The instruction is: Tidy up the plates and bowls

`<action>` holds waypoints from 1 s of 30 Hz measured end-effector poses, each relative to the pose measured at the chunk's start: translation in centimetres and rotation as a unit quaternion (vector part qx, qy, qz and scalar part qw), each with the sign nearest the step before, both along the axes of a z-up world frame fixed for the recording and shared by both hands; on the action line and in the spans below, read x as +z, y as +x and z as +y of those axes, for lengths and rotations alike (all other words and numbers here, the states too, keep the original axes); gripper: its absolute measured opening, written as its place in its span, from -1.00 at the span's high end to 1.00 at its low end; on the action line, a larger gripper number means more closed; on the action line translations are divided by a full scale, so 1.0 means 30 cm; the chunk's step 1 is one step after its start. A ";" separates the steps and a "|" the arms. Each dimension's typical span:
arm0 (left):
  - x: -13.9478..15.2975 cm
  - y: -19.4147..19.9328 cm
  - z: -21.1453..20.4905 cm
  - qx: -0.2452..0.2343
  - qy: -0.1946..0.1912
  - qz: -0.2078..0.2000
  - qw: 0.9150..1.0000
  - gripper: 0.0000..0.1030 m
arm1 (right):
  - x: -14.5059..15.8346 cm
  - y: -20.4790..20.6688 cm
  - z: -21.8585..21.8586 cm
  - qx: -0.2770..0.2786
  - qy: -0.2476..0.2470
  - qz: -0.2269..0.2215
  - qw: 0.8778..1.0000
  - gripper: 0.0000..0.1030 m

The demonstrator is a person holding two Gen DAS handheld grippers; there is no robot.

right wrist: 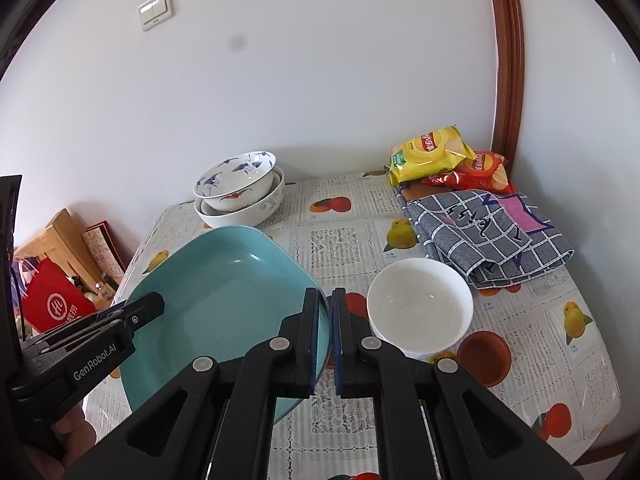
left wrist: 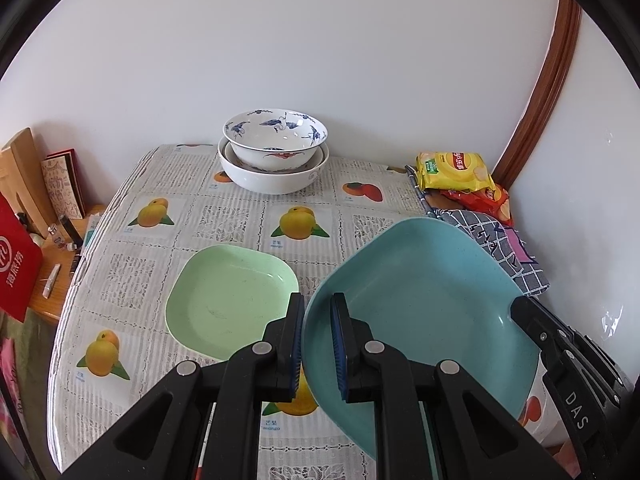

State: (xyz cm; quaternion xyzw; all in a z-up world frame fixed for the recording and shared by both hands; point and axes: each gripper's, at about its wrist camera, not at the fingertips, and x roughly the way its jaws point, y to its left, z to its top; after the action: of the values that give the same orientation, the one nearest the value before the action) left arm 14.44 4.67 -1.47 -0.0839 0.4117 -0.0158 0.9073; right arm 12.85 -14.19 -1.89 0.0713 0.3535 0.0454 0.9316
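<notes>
In the left wrist view, a red bag (left wrist: 18, 256) is sitting at the far left edge, beside the table's fruit-print tablecloth (left wrist: 224, 216). A pale green square plate (left wrist: 228, 300) is lying flat at lower centre, and 2 nested bowls (left wrist: 274, 152), the blue-patterned one inside the plain white one, are standing at upper centre against the wall. The left gripper (left wrist: 316, 344) is pinching the near-left rim of the teal square plate (left wrist: 424, 300), its fingers nearly closed with only the rim between them; the plate is being held tilted above the cloth at lower right, just beside the green plate. At the plate's right rim the right gripper (left wrist: 520, 306) is clamping on too. Yellow and red chip bags (left wrist: 452, 172) are lying at the right, above a checked cloth (left wrist: 500, 252). In the right wrist view, the right gripper (right wrist: 325, 340) is squeezing the teal plate's right edge, fingers closed on it, and a plain white bowl (right wrist: 420, 308) is standing just right of them, with a small brown dish (right wrist: 484, 356) touching it at lower right.
</notes>
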 end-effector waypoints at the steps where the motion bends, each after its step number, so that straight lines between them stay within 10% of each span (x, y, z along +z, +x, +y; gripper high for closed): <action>1: 0.000 0.000 0.005 0.001 0.000 0.000 1.000 0.74 | -0.001 0.002 0.003 0.001 0.000 0.000 1.000 0.87; 30: -0.025 0.028 0.091 0.012 -0.018 0.005 1.000 0.74 | -0.012 0.038 0.077 0.012 -0.010 0.003 1.000 0.87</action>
State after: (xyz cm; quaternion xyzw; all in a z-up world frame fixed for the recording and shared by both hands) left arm 15.27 7.39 -2.22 -0.1055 0.4144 -0.0118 0.9039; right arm 13.99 -11.89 -2.26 0.0581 0.3579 0.0526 0.9305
